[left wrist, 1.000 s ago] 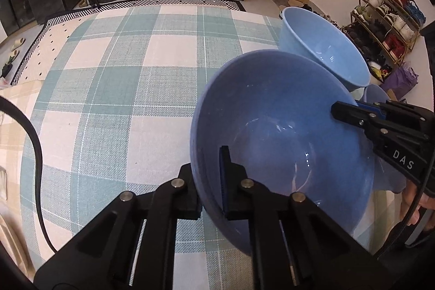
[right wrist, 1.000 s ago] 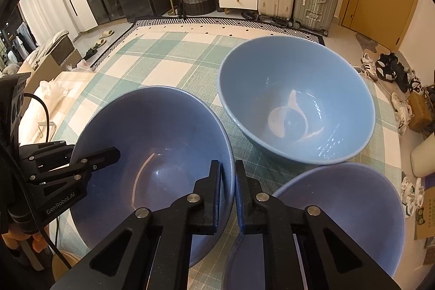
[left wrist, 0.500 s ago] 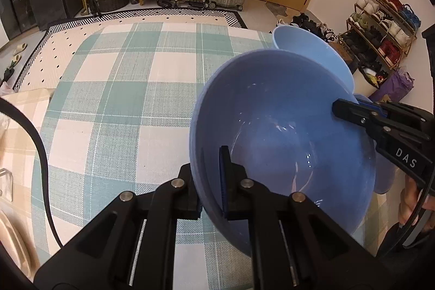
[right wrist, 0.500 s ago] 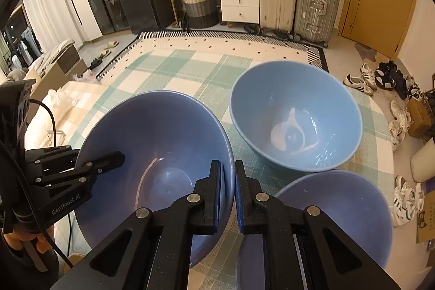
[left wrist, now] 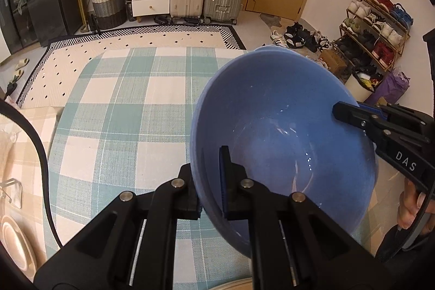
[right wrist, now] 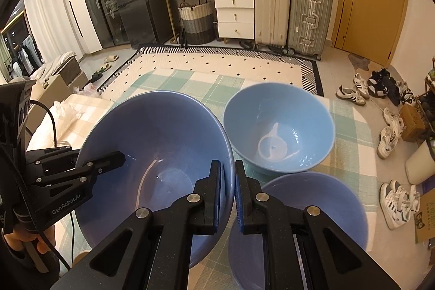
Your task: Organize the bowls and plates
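Both grippers (right wrist: 227, 192) on blue bowl (right wrist: 163, 143)

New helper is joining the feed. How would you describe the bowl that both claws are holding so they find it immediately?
Start at the green-and-white checked tablecloth, where three blue bowls show. The held bowl is the large periwinkle one on the left. Unlike the two others, it has the left claw and right claw clamped on opposite sides of its rim.

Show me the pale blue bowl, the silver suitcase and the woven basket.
pale blue bowl (right wrist: 280, 132): right wrist view, inner wall.
silver suitcase (right wrist: 310, 18): right wrist view, front shell.
woven basket (right wrist: 196, 23): right wrist view, side.
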`<state>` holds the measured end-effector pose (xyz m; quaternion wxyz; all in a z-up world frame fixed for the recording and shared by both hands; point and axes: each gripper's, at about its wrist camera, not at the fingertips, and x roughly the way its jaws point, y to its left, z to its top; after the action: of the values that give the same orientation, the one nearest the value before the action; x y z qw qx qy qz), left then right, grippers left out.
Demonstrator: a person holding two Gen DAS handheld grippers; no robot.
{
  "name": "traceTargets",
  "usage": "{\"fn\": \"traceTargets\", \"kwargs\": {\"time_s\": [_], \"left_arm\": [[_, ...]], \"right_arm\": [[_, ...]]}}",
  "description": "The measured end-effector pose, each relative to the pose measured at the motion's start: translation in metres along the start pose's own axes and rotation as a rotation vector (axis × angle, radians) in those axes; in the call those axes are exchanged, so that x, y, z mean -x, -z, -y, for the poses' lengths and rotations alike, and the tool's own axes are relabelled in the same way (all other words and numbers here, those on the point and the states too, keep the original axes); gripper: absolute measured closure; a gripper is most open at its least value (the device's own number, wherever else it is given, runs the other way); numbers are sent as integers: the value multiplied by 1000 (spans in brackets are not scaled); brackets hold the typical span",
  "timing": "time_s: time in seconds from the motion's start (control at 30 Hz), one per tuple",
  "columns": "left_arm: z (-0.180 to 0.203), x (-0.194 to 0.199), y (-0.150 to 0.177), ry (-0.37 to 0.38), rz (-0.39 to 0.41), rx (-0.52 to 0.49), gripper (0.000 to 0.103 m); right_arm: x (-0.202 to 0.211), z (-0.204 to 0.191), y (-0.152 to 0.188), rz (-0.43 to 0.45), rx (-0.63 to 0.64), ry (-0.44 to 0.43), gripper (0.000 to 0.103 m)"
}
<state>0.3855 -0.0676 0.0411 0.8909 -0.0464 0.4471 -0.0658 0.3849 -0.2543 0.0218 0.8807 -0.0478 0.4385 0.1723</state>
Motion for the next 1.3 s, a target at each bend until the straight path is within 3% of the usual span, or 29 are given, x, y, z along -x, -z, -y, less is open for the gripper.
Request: {"fn": "traceTargets", "kwargs": {"time_s": [0.67,1.3], "left_arm": [[97,34,-10,55,32,-88,97],[175,5,-12,107,-17,-169,97]], "right_arm": [[78,52,22,67,-70,69,93],[101,113,49,61,-166,113,93]]}}
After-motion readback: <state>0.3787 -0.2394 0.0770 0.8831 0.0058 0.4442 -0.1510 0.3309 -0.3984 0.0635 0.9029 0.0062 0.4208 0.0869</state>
